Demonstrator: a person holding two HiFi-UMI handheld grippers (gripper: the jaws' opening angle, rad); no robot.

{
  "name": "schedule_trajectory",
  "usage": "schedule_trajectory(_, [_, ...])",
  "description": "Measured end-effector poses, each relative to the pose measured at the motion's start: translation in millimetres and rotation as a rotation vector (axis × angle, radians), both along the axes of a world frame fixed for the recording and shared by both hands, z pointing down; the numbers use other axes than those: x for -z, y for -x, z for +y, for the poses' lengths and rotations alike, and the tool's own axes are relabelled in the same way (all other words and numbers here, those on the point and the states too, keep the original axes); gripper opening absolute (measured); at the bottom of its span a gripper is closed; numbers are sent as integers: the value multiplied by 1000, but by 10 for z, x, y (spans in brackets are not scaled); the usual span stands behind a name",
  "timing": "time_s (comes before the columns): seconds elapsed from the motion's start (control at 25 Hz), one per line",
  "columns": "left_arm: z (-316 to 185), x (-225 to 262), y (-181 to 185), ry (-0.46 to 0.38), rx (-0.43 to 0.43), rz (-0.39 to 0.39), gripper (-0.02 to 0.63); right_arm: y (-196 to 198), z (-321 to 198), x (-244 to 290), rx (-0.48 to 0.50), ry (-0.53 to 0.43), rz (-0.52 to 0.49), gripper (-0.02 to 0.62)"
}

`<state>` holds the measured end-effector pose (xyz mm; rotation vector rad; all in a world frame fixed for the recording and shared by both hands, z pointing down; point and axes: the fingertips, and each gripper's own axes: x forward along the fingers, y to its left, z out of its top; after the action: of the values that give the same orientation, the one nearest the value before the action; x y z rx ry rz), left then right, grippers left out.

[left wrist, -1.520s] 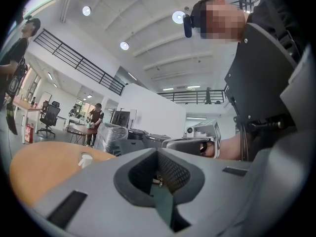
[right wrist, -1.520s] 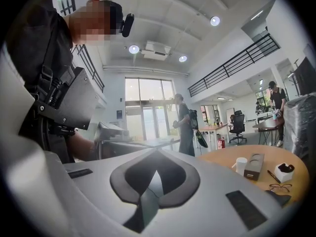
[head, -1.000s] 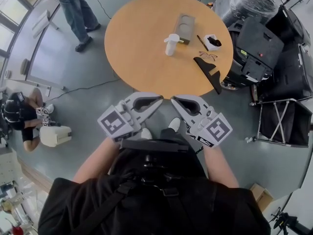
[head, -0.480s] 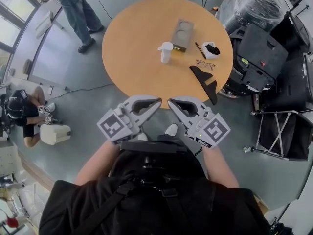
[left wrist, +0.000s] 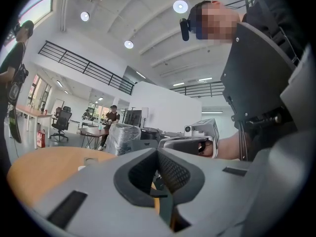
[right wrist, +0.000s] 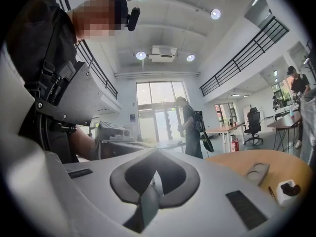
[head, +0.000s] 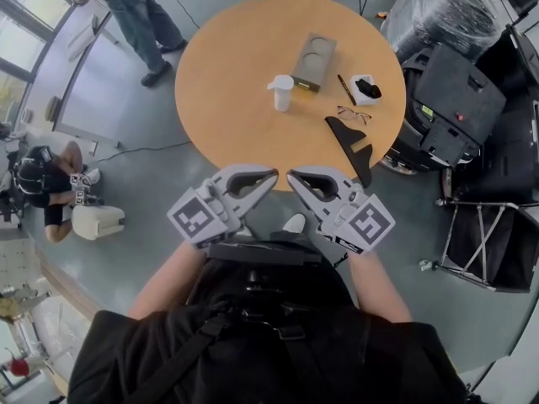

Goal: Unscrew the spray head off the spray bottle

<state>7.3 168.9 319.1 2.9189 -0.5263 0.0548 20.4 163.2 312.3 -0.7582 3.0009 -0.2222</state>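
A white spray bottle (head: pixel 280 92) stands upright near the middle of the round orange table (head: pixel 227 74). My left gripper (head: pixel 271 176) and right gripper (head: pixel 292 176) hang side by side at the table's near edge, well short of the bottle. Their tips nearly meet. Both are shut with nothing between the jaws, as the left gripper view (left wrist: pixel 158 150) and the right gripper view (right wrist: pixel 157 152) also show. The left gripper view catches the right gripper (left wrist: pixel 197 142) beside it. I cannot make out the bottle in either gripper view.
On the table lie a grey cup tray (head: pixel 313 60), a pen (head: pixel 344 88), a small white box (head: pixel 365 87), glasses (head: pixel 354 114) and a black object (head: pixel 354 146) at the right edge. Black cases (head: pixel 446 82) crowd the right. One person stands at the far left (head: pixel 135 15); another crouches (head: pixel 42 192).
Both grippers have come forward together to the table's near edge, still shut. The table and bottle now sit lower and closer in the head view.
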Motion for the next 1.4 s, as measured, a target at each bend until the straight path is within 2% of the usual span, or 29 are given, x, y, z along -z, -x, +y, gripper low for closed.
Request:
schedule_trajectory(0.28, [-63,-39,-258,0,39,-14,5,-282,-62,-33,31,6,-19,-5])
schedule_trajectory(0.48, [-136,-46,-303,7,48,-20,5,-329,-160,-51,38,19,-18,-5])
schedule_trajectory(0.84, [-365,-94,-172,11,14,-8,5,-195,-393,-68,31,13,-5,-5])
schedule_trajectory(1.4, [-1222,-136,278,1,-68,9,5,225,-1215,-117,-63,28,41,-5])
